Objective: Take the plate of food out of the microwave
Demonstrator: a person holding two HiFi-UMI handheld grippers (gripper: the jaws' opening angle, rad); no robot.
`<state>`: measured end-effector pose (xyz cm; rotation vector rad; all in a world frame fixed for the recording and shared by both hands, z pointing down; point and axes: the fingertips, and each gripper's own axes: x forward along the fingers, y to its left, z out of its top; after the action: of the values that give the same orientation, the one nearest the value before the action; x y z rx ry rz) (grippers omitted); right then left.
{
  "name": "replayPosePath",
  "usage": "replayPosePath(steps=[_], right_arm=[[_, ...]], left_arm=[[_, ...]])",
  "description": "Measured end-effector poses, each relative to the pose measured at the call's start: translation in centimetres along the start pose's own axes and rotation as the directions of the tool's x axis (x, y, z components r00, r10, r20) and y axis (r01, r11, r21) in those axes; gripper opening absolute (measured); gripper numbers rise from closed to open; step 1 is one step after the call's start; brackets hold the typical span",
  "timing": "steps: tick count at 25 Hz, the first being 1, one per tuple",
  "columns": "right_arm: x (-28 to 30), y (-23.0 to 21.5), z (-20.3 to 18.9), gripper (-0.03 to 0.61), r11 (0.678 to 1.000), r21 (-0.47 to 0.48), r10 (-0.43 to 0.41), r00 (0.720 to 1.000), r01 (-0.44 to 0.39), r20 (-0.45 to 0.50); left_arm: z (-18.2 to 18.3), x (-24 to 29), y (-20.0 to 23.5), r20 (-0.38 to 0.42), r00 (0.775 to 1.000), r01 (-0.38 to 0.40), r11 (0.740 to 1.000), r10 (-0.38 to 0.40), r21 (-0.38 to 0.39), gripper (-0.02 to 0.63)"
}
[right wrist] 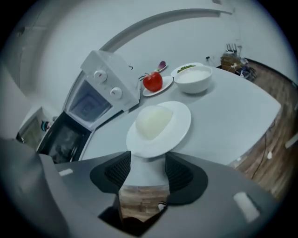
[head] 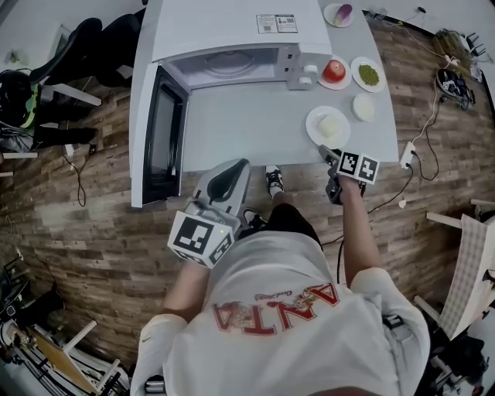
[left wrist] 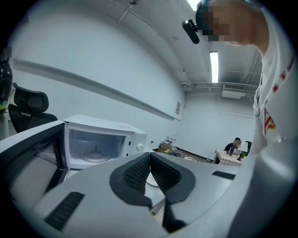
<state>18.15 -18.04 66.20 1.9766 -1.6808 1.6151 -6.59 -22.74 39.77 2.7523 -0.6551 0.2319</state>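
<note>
The plate of food [head: 328, 126] sits on the white bench [head: 247, 124], just beyond the right tool [right wrist: 148, 169], whose jaws stand wide. The left tool [left wrist: 150, 160] is pinched together, empty. The microwave [head: 232, 46] has its door [head: 158, 143] open, a red fruit [head: 334, 71] is nearby, and the floor [head: 100, 224] is wooden.

White plate [right wrist: 180, 124], red fruit [right wrist: 152, 82]

1. Grey table [head: 255, 128], ahead of the right gripper [head: 326, 151].
2. Red fruit [right wrist: 152, 82] on a small plate [right wrist: 166, 85], well ahead of that gripper, nearly straight on.
3. White bowl [right wrist: 194, 78], ahead and to its right, just beside the fruit's plate; dish of green bits [right wrist: 186, 68] right behind the bowl.
4. Plate with 1 purple item [head: 338, 14], farthest ahead.
5. Black chair [head: 77, 46], well off to the left of the left gripper [head: 232, 166].
6. White power strip [head: 407, 155] over wood floor [head: 93, 224], right of the right gripper.
</note>
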Motion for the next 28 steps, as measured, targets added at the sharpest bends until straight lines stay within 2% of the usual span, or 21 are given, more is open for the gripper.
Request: replayPosePath(steps=[4,8,11,14,18,22,25,28], right_arm=[[-0.1,-0.6,-0.9,0.202,0.990,-0.122,-0.078,0.994,0.068,-0.081],[-0.4,-0.9,-1.5,0.202,0.980,-0.175,-0.113,0.985,0.089,-0.131],[-0.8,-0.5,-1.4,0.202,0.978,-0.189,-0.111,0.983,0.083,-0.146],[-1.9,0.8,-0.2,0.193,0.982,-0.180,-0.079,0.991,0.058,-0.112],[-3.9,3.8,3.3,0.121,0.978,-0.208,-0.015,1.000,0.013,-0.010],[-5.9,8.1,7.2,0.009,0.967,-0.251,0.074,0.990,-0.043,0.117],[-8.0,12.8,9.8,0.003,0.944,-0.301,0.204,0.957,-0.136,0.206],[-10.5,17.8,11.7,0.003,0.892,-0.396,0.334,0.906,-0.216,0.259]], left_arm=[[0.7,0.6,-0.2,0.007,1.000,0.011,1.000,-0.011,-0.013,0.009],[1.3,1.2,0.2,0.023,1.000,0.008,1.000,-0.008,-0.015,0.011],[1.6,1.5,0.5,0.040,0.999,0.004,1.000,-0.003,-0.020,0.009],[2.1,1.9,0.6,0.063,0.998,0.004,1.000,-0.003,-0.026,0.011],[3.5,2.1,0.6,0.096,0.995,0.001,1.000,0.000,-0.013,0.011],[4.7,1.9,1.2,0.116,0.993,-0.025,0.999,0.023,0.020,0.009],[5.3,1.7,1.9,0.125,0.991,-0.046,0.999,0.043,0.016,0.011],[6.2,1.4,2.5,0.139,0.988,-0.067,0.998,0.064,0.015,0.009]])
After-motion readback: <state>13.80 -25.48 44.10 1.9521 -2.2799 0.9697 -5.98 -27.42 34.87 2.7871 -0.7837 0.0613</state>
